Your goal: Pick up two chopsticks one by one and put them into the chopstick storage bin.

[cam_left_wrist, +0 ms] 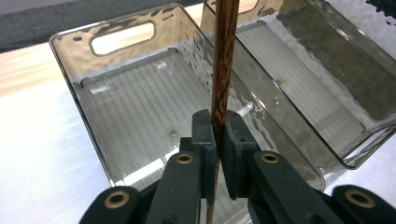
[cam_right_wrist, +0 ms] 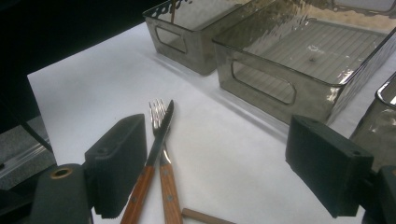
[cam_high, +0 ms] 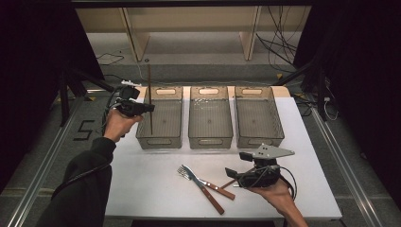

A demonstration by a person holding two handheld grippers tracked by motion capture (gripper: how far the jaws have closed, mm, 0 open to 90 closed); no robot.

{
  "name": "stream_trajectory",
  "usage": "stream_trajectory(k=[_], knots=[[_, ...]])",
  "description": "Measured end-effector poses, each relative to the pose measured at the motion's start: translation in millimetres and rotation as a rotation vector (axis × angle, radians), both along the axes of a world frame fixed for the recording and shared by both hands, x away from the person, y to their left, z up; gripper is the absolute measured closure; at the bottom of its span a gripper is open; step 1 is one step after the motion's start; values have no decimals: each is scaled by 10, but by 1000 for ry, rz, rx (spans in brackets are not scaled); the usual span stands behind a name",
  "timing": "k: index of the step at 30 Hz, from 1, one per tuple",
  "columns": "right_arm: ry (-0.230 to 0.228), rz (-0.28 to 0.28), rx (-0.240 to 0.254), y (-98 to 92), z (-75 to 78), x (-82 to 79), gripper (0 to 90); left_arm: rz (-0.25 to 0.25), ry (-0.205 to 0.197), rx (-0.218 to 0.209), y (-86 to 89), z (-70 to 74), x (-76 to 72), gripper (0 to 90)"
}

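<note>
Wooden chopstick point(cam_left_wrist: 223, 60) upright, clamped between left tongs point(cam_left_wrist: 218, 140) over left bin point(cam_left_wrist: 70, 60); right tongs point(cam_right_wrist: 233, 172) gape empty near fork point(cam_right_wrist: 159, 112), knife point(cam_right_wrist: 161, 130). No readable labels.

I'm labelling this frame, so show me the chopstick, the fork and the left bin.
chopstick point(cam_left_wrist: 223, 60), left gripper view, on its shaft above the jaws.
fork point(cam_right_wrist: 157, 111), right gripper view, on its tines.
left bin point(cam_high: 159, 141), high view, on its near wall.
</note>
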State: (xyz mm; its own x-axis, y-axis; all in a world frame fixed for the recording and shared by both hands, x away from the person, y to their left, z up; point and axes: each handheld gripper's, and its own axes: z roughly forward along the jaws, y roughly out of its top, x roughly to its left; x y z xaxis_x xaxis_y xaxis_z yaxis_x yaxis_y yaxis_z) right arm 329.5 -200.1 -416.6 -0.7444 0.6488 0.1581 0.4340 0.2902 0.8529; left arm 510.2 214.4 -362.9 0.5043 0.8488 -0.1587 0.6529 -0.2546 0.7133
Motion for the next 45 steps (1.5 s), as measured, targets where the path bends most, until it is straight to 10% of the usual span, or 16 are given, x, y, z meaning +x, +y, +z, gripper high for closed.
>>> stream_trajectory(k=[45], knots=[[6, 6, -2, 6, -14, -4, 213, -2, 123, 76, 5, -416, 71, 833]])
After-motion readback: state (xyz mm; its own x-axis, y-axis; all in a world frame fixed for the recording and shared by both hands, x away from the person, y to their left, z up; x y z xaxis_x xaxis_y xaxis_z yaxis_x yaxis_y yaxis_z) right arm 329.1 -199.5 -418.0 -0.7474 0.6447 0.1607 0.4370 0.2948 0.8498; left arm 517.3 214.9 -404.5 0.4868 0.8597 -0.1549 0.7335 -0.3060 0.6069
